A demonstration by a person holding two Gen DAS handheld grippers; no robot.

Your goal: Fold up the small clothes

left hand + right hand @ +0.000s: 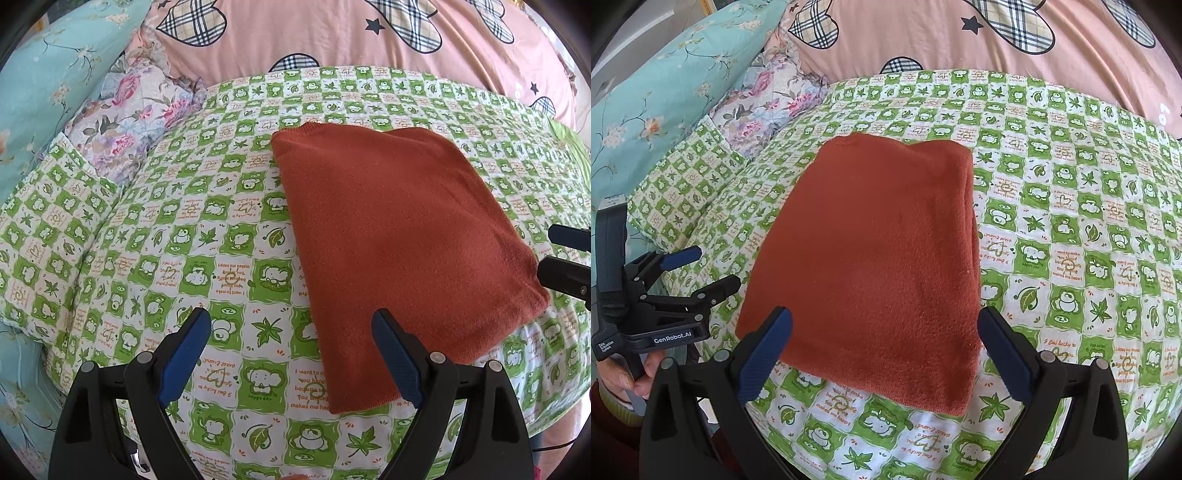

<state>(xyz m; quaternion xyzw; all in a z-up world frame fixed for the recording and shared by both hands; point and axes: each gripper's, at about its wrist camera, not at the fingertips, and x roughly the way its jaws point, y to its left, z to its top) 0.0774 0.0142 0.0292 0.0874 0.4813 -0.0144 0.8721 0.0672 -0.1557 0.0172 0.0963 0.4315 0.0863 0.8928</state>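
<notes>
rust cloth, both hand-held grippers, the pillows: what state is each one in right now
rust cloth: folded into a flat rectangle, lying on the green checked sheet, not gripped
left hand-held gripper: open, empty, held above the sheet beside the cloth's near corner
right hand-held gripper: open, empty, held over the cloth's near edge
floral pillow: lying at the far left, partly tucked under the sheet
pink quilt: bunched up behind the sheet

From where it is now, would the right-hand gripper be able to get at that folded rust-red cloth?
Probably yes. The right gripper is open just above the near edge of the folded rust-red cloth, and nothing lies between them. The left gripper stands off to the side.
</notes>
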